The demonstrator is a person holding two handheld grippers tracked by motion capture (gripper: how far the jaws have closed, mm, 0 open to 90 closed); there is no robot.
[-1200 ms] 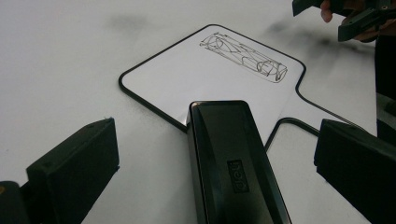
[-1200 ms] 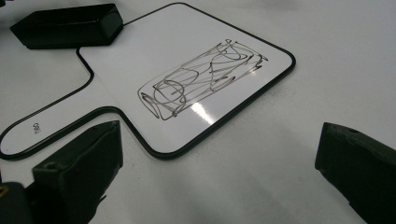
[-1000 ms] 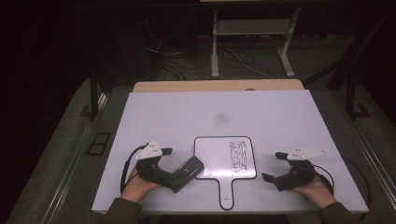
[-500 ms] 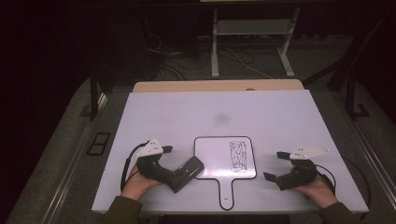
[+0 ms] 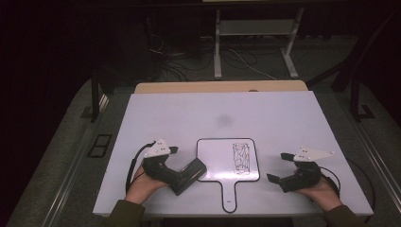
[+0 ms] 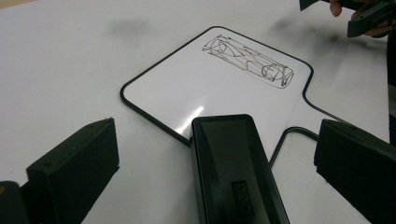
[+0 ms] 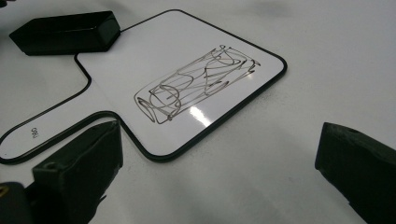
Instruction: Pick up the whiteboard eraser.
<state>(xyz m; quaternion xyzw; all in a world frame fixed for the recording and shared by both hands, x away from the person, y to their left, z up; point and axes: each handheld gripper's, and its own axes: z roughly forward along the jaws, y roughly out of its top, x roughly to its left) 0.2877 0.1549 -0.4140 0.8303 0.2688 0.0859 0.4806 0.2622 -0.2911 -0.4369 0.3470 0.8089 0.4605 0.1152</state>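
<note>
**Eraser between wide jaws at the whiteboard's corner**

The white desk (image 5: 265,113) carries everything, with a faint grey smudge near its middle. On its near half lies a paddle-shaped whiteboard (image 5: 217,158) with a black rim, its handle pointing toward the person. A tangle of black scribble (image 5: 241,157) sits on the right part of the board. A black block eraser (image 5: 189,176) lies slanted at the board's lower left corner, its far end overlapping the rim. The left claw (image 6: 210,172) is spread wide, one jaw on each side of the eraser, neither jaw touching it. The right claw (image 7: 219,182) is also wide and holds nothing, resting on the desk just right of the board and aimed at the scribble.
</note>
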